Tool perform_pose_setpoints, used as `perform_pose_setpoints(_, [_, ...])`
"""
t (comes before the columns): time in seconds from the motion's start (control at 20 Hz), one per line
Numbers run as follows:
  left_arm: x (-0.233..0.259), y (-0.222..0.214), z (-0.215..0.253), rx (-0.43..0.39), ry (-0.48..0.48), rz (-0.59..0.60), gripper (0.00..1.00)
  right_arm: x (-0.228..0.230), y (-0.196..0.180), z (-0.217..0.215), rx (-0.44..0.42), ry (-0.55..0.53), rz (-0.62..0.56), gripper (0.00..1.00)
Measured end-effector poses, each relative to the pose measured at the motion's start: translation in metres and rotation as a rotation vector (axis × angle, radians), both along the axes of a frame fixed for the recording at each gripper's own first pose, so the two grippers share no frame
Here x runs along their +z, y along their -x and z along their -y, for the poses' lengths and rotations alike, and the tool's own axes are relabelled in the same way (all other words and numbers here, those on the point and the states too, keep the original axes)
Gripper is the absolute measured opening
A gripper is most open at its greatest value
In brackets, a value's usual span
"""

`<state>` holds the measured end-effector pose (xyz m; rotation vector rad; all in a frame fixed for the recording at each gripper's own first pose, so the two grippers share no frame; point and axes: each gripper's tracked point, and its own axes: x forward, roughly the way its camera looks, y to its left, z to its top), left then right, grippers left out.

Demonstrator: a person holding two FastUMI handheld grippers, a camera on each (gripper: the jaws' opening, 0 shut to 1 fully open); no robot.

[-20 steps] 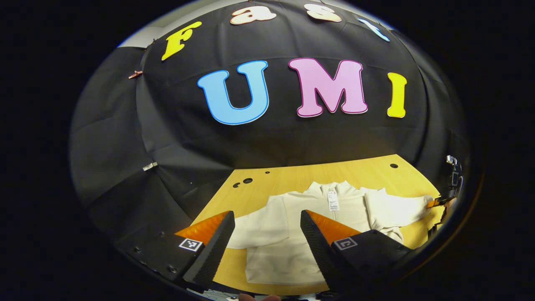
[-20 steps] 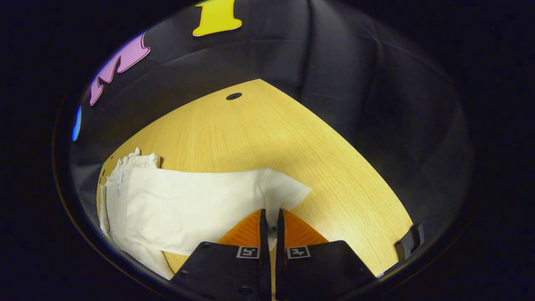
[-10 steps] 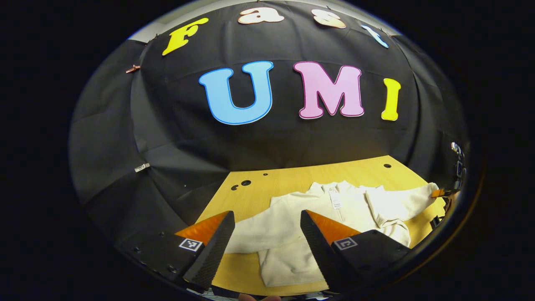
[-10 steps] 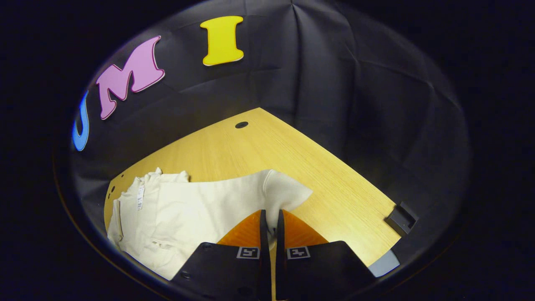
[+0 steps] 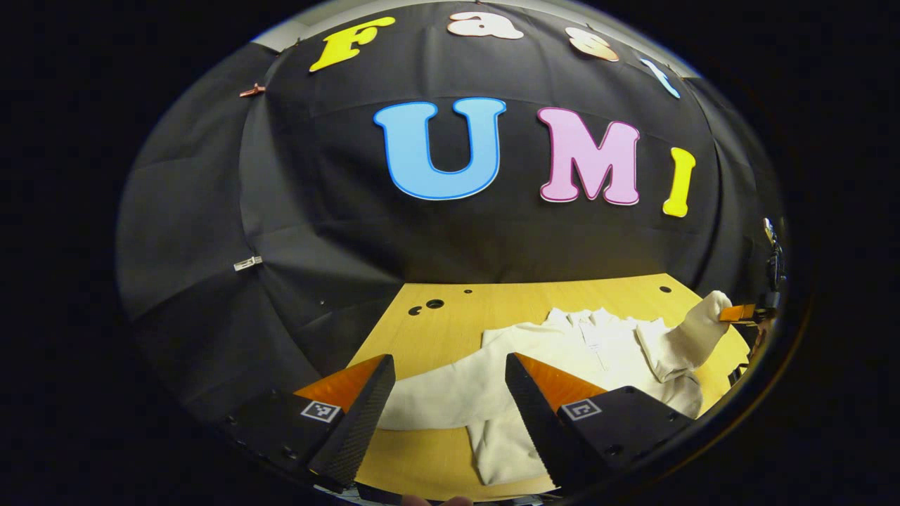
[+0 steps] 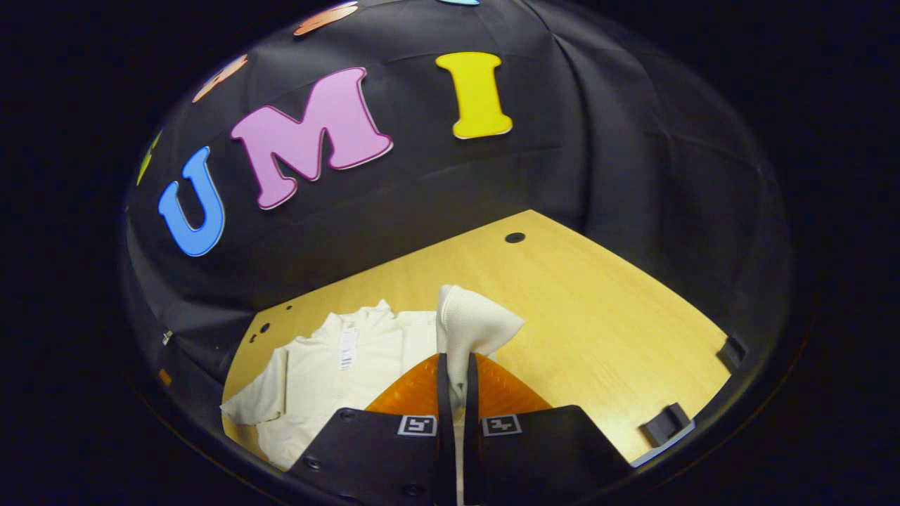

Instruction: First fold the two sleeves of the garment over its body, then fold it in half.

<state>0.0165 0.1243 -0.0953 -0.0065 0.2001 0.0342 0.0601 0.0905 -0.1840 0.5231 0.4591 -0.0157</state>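
The cream-white knit garment (image 5: 576, 351) lies flat on the light wooden table (image 6: 605, 309), collar toward the far wall. The right tongs (image 6: 450, 383) are closed on the cuff of the right sleeve (image 6: 467, 327), both fingers pressing the fabric and holding it raised off the table. From these tongs the garment body (image 6: 330, 372) lies to the left, so the fold runs leftward, across the sleeve's long axis. The left tongs (image 5: 446, 393) stand open and empty, near the left sleeve (image 5: 443, 390), which extends flat toward the table's left edge, its long axis running left to right. Judgement: first sleeve fold in progress.
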Motion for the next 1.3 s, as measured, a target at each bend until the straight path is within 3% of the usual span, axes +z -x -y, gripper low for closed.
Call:
perform_pose_setpoints(0.35, [-0.019, 0.001, -0.052, 0.032, 0.016, -0.014, 0.98, 0.031, -0.016, -0.136, 0.174, -0.058, 0.065, 0.08])
perform_pose_setpoints(0.7, [-0.056, -0.006, -0.102, 0.071, 0.054, -0.064, 0.98, -0.003, -0.022, -0.251, 0.300, -0.060, 0.003, 0.08])
perform_pose_setpoints(1.1, [-0.104, -0.034, -0.125, 0.087, 0.115, -0.128, 0.98, -0.063, -0.020, -0.313, 0.380, -0.018, -0.132, 0.08])
perform_pose_setpoints(1.3, [-0.122, -0.047, -0.128, 0.081, 0.160, -0.163, 0.99, -0.075, -0.013, -0.330, 0.401, -0.068, -0.176, 0.18])
